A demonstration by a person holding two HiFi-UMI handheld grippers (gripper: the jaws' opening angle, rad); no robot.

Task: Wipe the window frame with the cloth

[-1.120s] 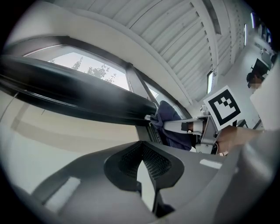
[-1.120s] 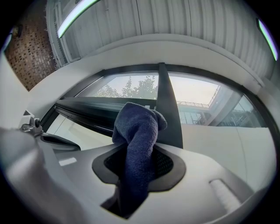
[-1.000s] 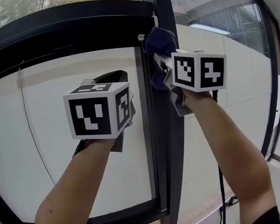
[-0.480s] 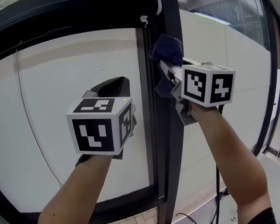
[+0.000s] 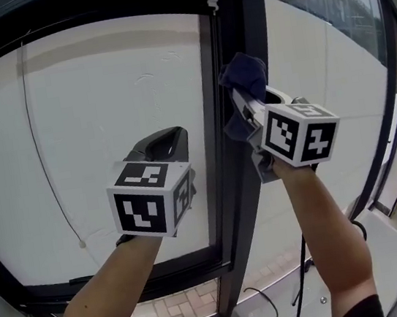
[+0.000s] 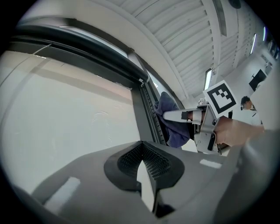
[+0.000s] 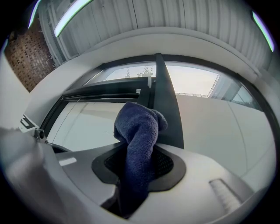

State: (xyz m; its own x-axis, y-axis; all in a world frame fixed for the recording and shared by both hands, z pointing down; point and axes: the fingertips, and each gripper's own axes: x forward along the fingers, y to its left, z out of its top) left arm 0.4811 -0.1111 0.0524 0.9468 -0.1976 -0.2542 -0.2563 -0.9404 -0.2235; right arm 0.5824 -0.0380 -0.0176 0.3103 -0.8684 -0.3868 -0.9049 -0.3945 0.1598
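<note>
A dark blue cloth (image 5: 243, 88) is bunched in my right gripper (image 5: 243, 99), which is shut on it and presses it against the black vertical post of the window frame (image 5: 249, 176). The right gripper view shows the cloth (image 7: 139, 140) sticking up between the jaws, with the frame post (image 7: 167, 109) right behind it. My left gripper (image 5: 163, 143) is held up near the glass to the left of the post, shut with nothing in it. In the left gripper view, the cloth (image 6: 171, 122) lies against the post.
The black frame (image 5: 128, 283) runs along the bottom of the left pane, and a thin cord (image 5: 54, 190) hangs at the left. A white wall lies beyond the glass. A white surface with cables (image 5: 308, 300) sits low on the right.
My right gripper has slid down the vertical post with the cloth. The left gripper has dropped a little too, and the view has tilted downward.
</note>
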